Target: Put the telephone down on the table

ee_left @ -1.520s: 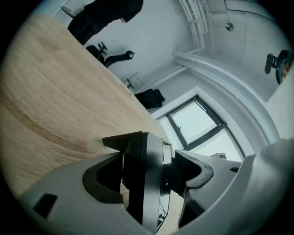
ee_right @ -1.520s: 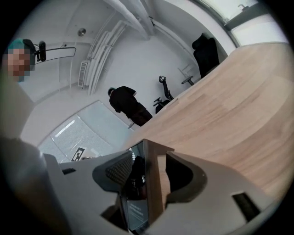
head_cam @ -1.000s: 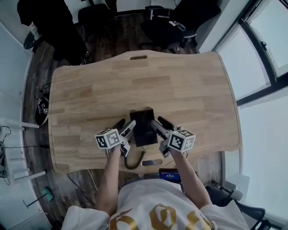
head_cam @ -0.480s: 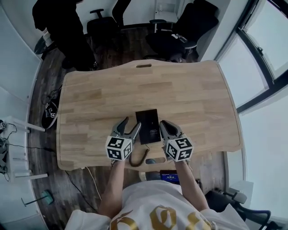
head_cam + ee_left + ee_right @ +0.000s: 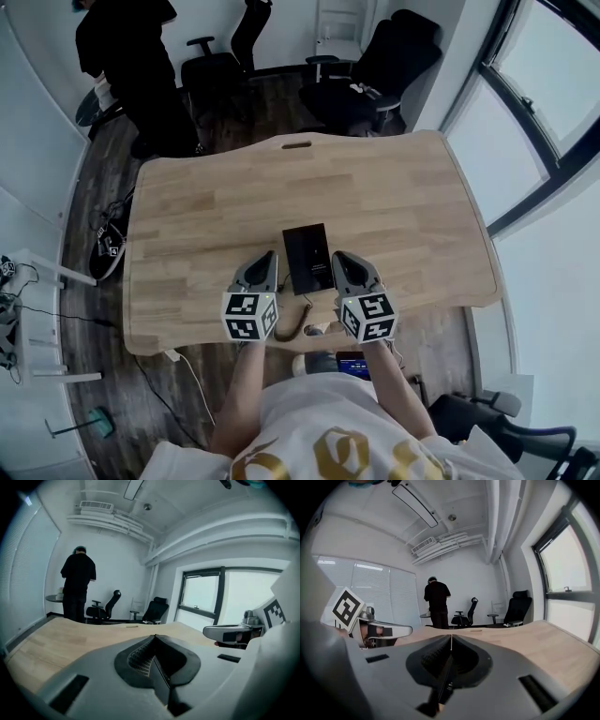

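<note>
Telephone [image 5: 307,259] — between hand-held grippers [image 5: 265,256] [image 5: 339,256]

The telephone [image 5: 307,259] is laid flat on the table [image 5: 403,197], near the middle of its width and closer to the near edge than the far one. The left gripper [image 5: 265,256] is held just left of the telephone's near end and the right gripper [image 5: 339,256] just right of it, both over the near part of the table and apart from the telephone. A cable [image 5: 292,326] is seen at the near edge, between the two grippers. A slot [image 5: 296,144] is cut at the middle of the far edge. Beyond that edge, chairs [image 5: 380,66] are placed, and a person [image 5: 131,66] is standing at the far left. A window [image 5: 544,103] is set along the right.
</note>
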Tool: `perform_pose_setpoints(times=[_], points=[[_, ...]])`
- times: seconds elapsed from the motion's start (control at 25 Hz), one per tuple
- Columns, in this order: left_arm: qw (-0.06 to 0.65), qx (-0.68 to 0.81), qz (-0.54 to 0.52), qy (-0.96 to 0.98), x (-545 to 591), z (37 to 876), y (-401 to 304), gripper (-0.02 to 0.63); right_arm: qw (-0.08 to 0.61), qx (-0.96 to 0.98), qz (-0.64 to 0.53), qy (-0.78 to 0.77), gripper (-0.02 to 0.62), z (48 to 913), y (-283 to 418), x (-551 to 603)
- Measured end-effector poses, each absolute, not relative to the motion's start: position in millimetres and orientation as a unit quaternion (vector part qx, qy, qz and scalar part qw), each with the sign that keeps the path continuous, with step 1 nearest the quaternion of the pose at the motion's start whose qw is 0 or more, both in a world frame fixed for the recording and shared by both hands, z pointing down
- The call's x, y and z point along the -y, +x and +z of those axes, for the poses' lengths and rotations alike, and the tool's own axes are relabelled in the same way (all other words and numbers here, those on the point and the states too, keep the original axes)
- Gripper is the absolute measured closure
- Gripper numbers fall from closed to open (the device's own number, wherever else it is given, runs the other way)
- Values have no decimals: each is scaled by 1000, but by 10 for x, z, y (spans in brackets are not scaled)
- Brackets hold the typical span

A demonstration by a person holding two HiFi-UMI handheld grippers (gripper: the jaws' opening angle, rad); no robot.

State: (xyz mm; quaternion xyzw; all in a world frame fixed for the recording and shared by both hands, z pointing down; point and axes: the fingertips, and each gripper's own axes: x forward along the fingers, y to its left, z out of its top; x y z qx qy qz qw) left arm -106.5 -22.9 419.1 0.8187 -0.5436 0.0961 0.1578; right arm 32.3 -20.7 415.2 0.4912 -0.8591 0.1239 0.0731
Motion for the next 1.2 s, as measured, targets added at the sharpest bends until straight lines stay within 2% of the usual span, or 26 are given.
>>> perform_pose_setpoints(times=[1.2], points=[[187,525,55,829,308,4175,-997,597,66,859,139,488,584,4148,405,317]])
